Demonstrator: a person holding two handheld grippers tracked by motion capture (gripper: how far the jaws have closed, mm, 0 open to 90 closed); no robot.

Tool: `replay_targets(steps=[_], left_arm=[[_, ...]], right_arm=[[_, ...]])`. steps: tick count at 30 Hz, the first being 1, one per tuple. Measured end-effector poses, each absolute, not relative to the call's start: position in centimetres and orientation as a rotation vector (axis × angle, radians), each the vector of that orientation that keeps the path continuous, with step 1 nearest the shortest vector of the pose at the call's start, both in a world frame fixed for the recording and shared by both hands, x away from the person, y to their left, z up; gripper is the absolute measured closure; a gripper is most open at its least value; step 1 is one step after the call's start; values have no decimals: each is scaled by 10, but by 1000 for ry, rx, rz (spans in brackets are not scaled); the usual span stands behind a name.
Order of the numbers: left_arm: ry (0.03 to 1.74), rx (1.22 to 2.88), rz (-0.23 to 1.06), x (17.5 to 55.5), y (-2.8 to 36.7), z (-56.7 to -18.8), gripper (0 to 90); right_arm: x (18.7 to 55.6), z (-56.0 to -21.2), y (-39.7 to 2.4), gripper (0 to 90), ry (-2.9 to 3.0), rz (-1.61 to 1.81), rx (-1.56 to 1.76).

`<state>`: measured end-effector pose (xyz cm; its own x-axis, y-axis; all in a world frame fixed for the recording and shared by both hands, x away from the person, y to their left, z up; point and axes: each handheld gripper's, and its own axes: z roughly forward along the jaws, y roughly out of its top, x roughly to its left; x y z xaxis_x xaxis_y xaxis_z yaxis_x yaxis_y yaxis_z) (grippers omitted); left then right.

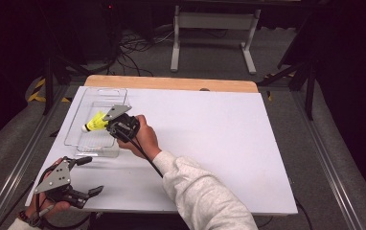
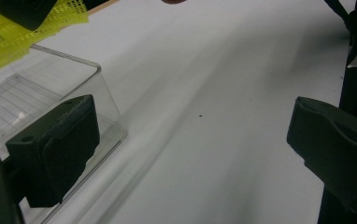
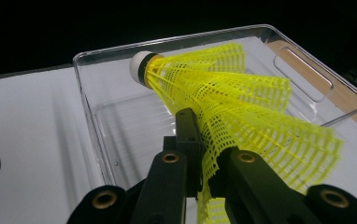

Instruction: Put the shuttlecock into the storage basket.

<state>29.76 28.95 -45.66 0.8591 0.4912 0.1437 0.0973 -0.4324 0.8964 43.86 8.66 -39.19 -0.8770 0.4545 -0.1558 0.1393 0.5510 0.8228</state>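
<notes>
1 yellow mesh-skirted shuttlecock (image 3: pixel 223 98), white cork tip.

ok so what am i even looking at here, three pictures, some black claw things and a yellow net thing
A person at a white table holds a hand tool with two black jaws in each hand. One picture looks down from above; the other two come from cameras riding on each tool. The right gripper is shut on the skirt of a yellow shuttlecock, holding it over a clear plastic tray. The left gripper sits open near the table's front edge, holding nothing.
</notes>
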Motion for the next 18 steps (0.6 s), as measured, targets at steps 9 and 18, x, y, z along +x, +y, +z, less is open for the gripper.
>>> replay_targets(steps=[9,18], left_arm=[[435,1990,471,296,290,-457,36],[431,1990,466,295,288,-457,37]], right_arm=[[439,-394,102,880,2478,1218,446],[440,-396,114,880,2500,1182,420]])
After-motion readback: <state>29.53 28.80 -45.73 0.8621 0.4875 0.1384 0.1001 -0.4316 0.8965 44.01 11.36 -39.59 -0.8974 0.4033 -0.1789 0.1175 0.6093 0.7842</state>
